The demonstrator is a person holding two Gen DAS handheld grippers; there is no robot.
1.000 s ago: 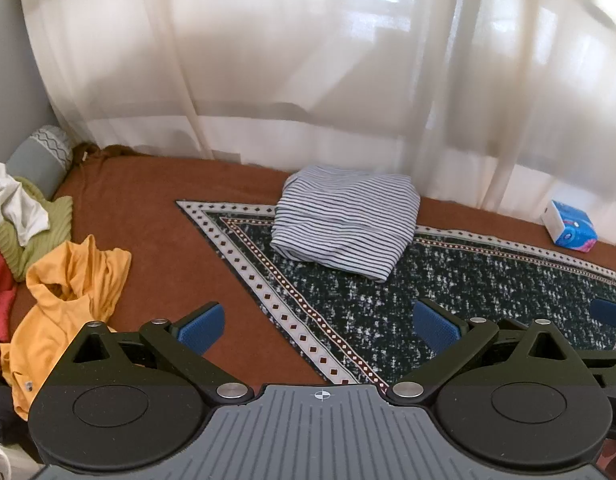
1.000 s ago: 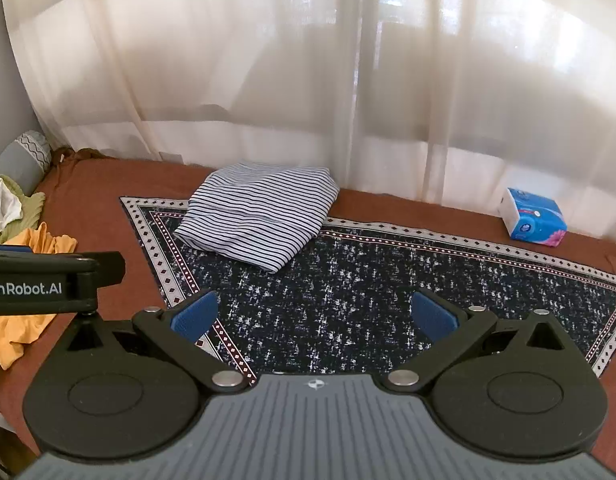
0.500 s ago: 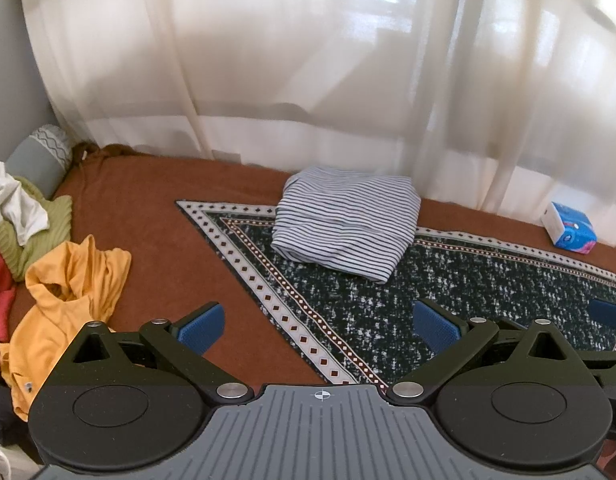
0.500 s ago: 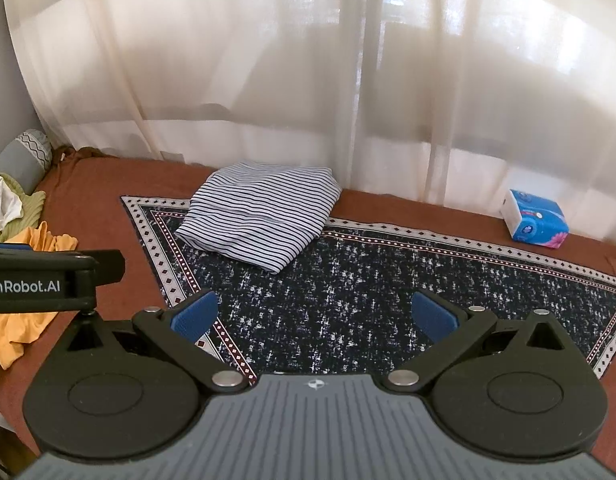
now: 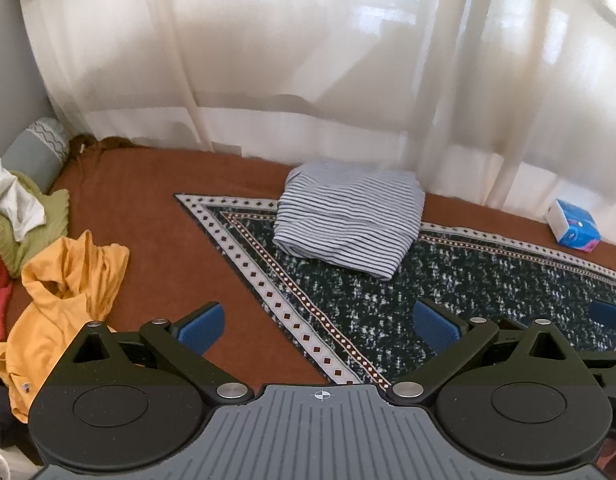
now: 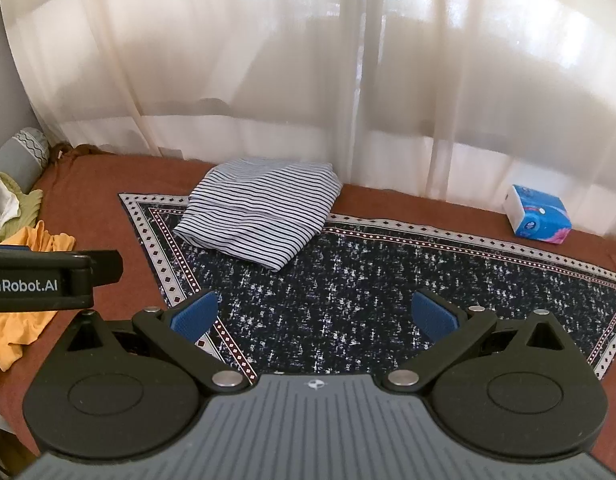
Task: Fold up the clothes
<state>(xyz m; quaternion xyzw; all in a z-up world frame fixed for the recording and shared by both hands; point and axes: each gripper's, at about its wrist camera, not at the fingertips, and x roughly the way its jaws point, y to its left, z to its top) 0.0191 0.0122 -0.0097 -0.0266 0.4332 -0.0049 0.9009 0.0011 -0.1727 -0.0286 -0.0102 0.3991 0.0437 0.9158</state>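
Note:
A folded blue-and-white striped shirt (image 5: pixel 350 218) lies on the far corner of a dark patterned rug (image 5: pixel 448 300); it also shows in the right wrist view (image 6: pixel 259 212). A crumpled yellow garment (image 5: pixel 63 296) lies at the left, also in the right wrist view (image 6: pixel 23 320). My left gripper (image 5: pixel 318 324) is open and empty above the rug's edge, well short of the shirt. My right gripper (image 6: pixel 314 314) is open and empty above the rug. The left gripper's body (image 6: pixel 47 280) shows at the left of the right wrist view.
A pile of green, white and red clothes (image 5: pixel 15 224) lies at the far left beside a grey bolster (image 5: pixel 35 152). A blue tissue pack (image 5: pixel 574 230) sits at the right by the sheer curtain (image 5: pixel 308 60). A brown blanket (image 5: pixel 139 208) covers the surface.
Both views have shifted very slightly; the grippers stay open and nothing on the rug has moved.

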